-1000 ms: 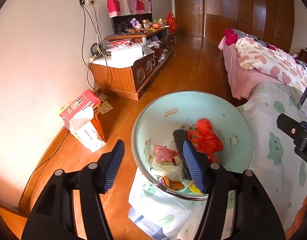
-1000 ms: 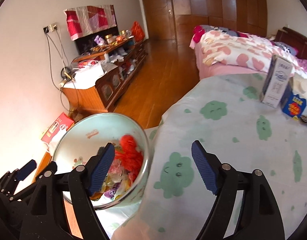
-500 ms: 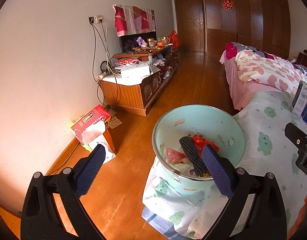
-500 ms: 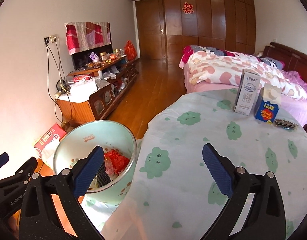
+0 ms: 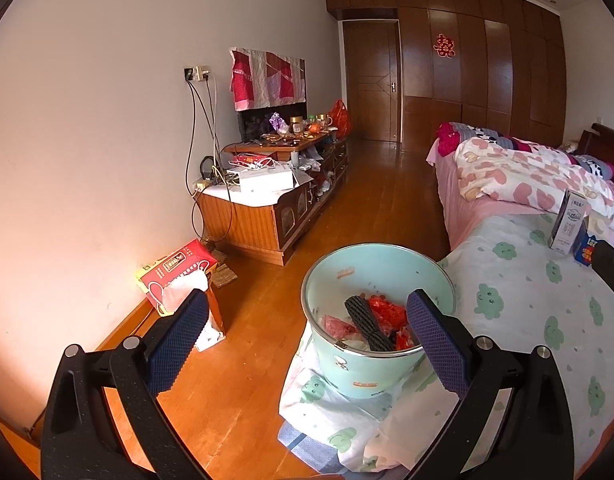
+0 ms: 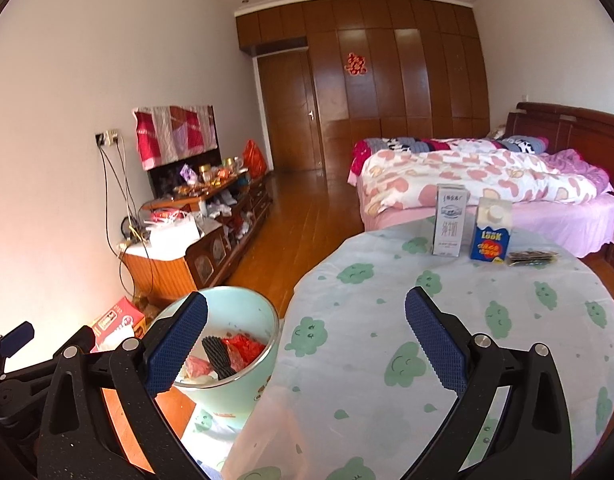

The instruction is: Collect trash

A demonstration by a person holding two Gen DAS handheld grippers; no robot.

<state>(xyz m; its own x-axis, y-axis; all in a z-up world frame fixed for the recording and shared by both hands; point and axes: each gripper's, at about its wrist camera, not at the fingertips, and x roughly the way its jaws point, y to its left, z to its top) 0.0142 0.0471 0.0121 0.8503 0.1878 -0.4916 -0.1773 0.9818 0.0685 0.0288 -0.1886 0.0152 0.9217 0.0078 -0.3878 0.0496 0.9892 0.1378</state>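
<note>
Both grippers spread wide, nothing between the pads: left gripper (image 5: 303, 340) over the floor, right gripper (image 6: 305, 342) over the round counter with the green-cloud cloth (image 6: 487, 320). Just left of it, on the floor, stands the pale mint metal-rimmed bin (image 5: 377, 320), handy for dropping; black ribbed foam sleeve (image 5: 365, 322) and red crumpled plastic (image 5: 387, 310) lie inside. At the far edge wait a white milk carton (image 6: 450, 220), blue drink carton (image 6: 491, 236) and dark flat wrapper (image 6: 533, 258), likely next. Deeper bin contents are hard to make out.
</note>
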